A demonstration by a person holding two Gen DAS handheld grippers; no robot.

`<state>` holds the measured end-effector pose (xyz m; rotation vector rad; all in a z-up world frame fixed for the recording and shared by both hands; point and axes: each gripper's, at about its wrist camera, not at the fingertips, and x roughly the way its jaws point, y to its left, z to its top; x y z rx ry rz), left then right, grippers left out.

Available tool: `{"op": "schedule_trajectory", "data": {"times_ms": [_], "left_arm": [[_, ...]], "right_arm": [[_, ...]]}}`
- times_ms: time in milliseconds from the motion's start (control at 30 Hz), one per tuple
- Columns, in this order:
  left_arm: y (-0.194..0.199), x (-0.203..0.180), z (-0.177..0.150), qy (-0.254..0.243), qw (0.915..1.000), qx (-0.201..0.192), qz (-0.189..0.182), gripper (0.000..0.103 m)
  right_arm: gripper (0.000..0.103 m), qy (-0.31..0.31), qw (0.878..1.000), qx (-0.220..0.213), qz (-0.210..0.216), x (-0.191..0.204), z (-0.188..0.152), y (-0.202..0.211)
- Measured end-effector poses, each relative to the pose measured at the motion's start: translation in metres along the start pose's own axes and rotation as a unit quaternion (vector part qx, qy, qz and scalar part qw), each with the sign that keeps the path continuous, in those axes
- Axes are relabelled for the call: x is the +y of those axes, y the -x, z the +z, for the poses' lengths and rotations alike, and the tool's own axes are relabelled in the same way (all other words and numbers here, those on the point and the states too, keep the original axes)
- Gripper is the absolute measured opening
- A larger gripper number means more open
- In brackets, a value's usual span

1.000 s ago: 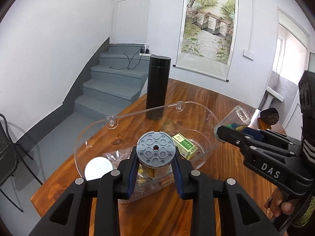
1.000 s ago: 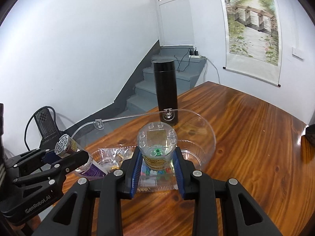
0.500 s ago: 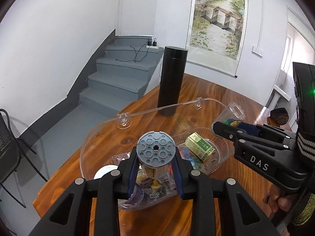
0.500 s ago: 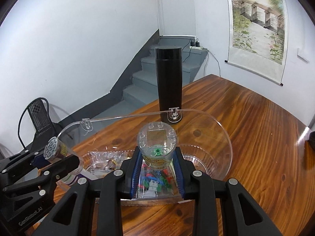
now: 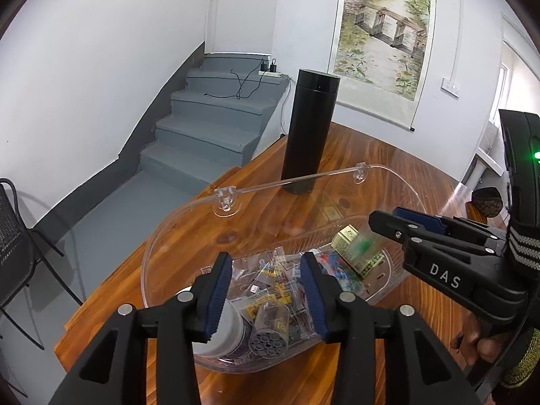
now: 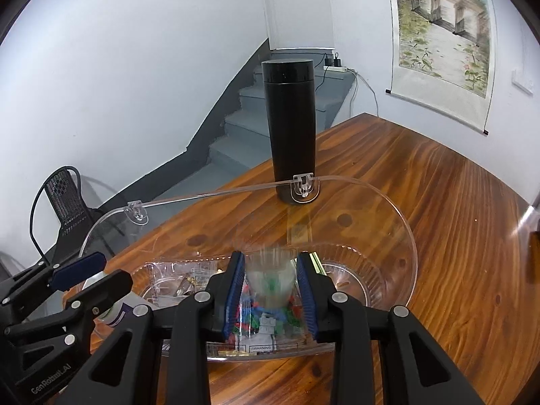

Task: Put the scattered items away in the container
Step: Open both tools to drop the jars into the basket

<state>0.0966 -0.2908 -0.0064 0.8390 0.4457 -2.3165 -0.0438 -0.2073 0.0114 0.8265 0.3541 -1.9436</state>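
Note:
A clear plastic container (image 5: 152,260) (image 6: 411,253) with a thin handle stands on the wooden table. In it lie bags of small parts (image 5: 270,280) (image 6: 266,317), a yellow-green box (image 5: 357,256) and a white-capped bottle (image 5: 219,332). My left gripper (image 5: 265,263) (image 6: 111,270) hangs over its near end, jaws opening and nothing between them. The grey-lidded jar (image 5: 268,344) lies on its side in the container below it. My right gripper (image 6: 270,258) (image 5: 388,216) is over the other end. The clear jar (image 6: 270,280) (image 5: 362,244) is a blur dropping from its jaws, clear of the pads.
A tall black flask (image 5: 310,135) (image 6: 290,128) stands just behind the container's handle. The table (image 6: 438,236) stretches away to the right, and its left edge drops to a grey floor with stairs. A black chair (image 5: 13,236) stands at the far left.
Both grippers moved forward and down over the container. The left jaws opened and the grey-lidded jar fell in. The clear jar slipped down out of the right jaws.

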Motion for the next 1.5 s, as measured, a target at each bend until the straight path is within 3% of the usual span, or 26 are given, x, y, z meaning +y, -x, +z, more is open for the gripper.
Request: {"op": "schedule_trajectory", "data": {"times_ms": [267,333,467,667,833,1133,1300,1500], "left_arm": [[0.01,-0.005,0.0,-0.007,0.9994,-0.014,0.03,0.06],[0.015,-0.007,0.001,-0.009,0.9986,-0.018,0.049,0.061],[0.033,-0.011,-0.005,-0.008,0.995,-0.036,0.093,0.062],[0.062,-0.019,-0.015,-0.009,0.9813,-0.059,0.183,0.062],[0.085,-0.026,-0.026,0.003,0.9803,-0.073,0.183,0.062],[0.097,-0.018,-0.052,0.051,0.9836,-0.033,0.17,0.062],[0.109,-0.019,-0.06,0.055,0.9785,-0.057,0.19,0.054],[0.109,-0.022,-0.06,0.055,0.9792,-0.059,0.186,0.053]], "right_arm": [[0.033,-0.005,1.0,-0.005,-0.011,0.004,-0.004,0.008],[0.033,-0.005,1.0,-0.01,-0.022,0.005,-0.008,0.015],[0.049,-0.019,0.998,-0.016,-0.055,0.004,-0.023,0.03],[0.057,0.0,0.998,-0.017,-0.061,0.014,-0.047,0.05],[0.06,0.026,0.998,-0.021,-0.043,0.029,-0.061,0.066],[0.069,0.046,0.999,-0.018,-0.019,0.045,-0.084,0.081],[0.069,0.056,0.998,-0.015,-0.015,0.049,-0.091,0.087],[0.07,0.062,0.998,-0.017,-0.025,0.053,-0.091,0.092]]}}
